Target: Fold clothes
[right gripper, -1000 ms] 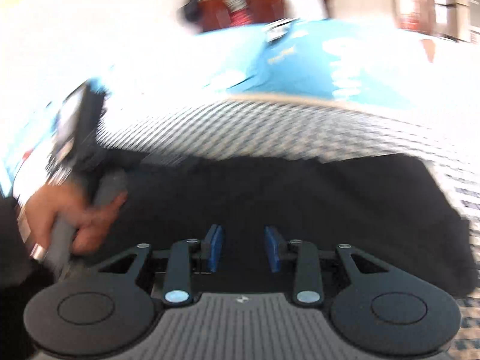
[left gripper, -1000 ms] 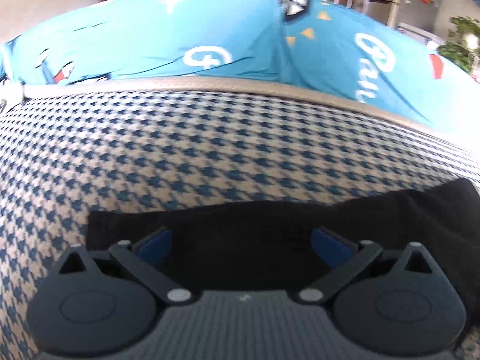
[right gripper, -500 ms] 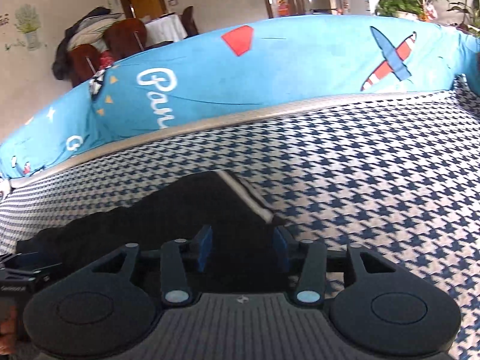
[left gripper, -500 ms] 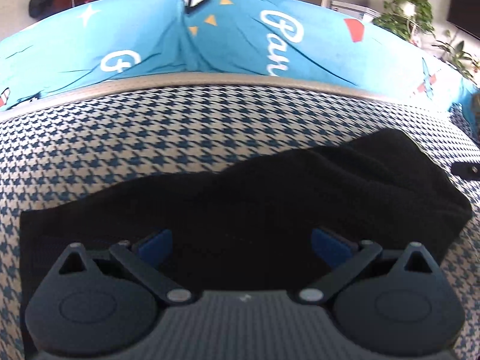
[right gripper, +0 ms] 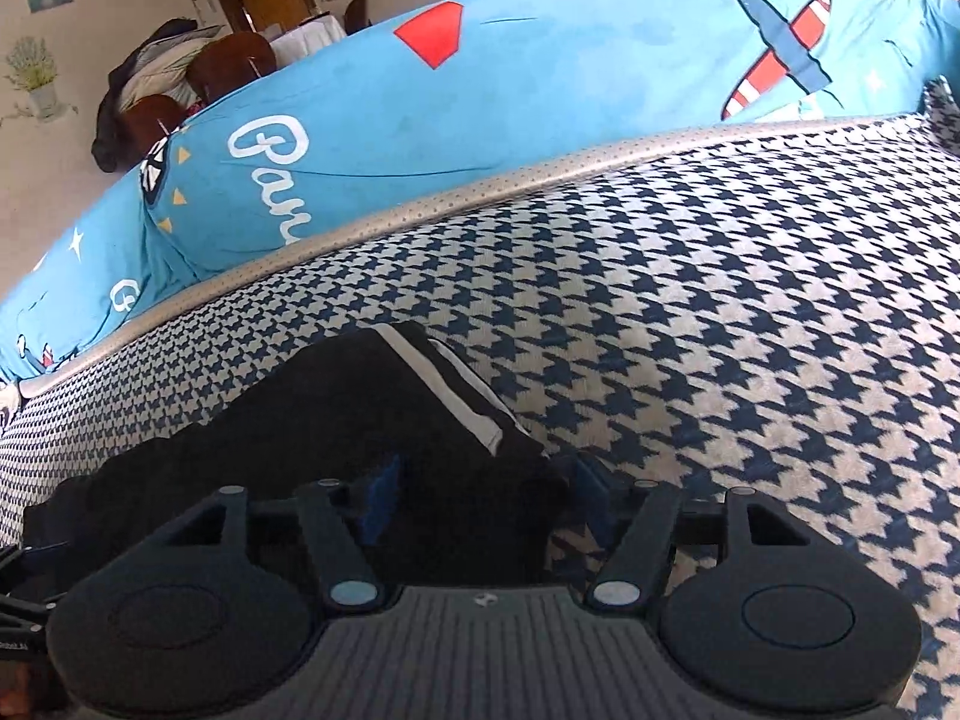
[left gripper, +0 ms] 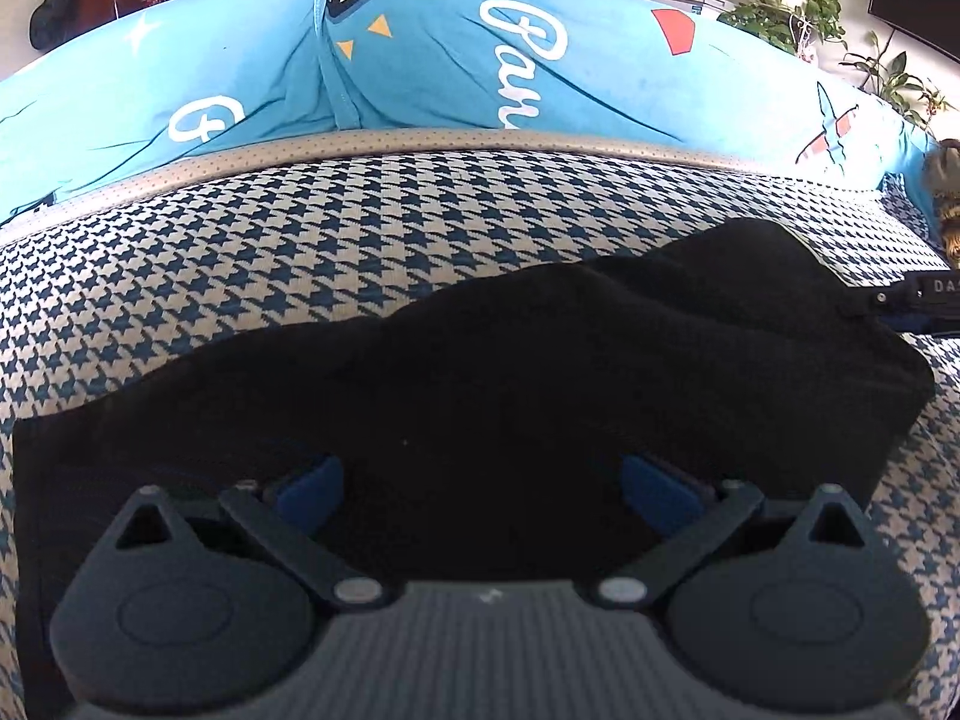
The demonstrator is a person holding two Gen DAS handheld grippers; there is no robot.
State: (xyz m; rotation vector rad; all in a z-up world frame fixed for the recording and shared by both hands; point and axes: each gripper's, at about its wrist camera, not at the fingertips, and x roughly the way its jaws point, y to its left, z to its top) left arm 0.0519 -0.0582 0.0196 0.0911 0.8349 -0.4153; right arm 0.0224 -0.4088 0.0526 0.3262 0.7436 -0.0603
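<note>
On the houndstooth cushion, the right gripper is opening over the black garment, gripping nothing; the left gripper is hovering wide apart, empty.

1x black fabric garment with white stripe, 1x blue-and-white houndstooth sofa seat, 1x turquoise printed cover across frame top, 2x claws: left claw, right claw.

On the blue cover along the top of my left view I read white script "Pan", cut off below. The same "Pan" shows at left in my right view. At the right edge, my other tongs bear "DA".
</note>
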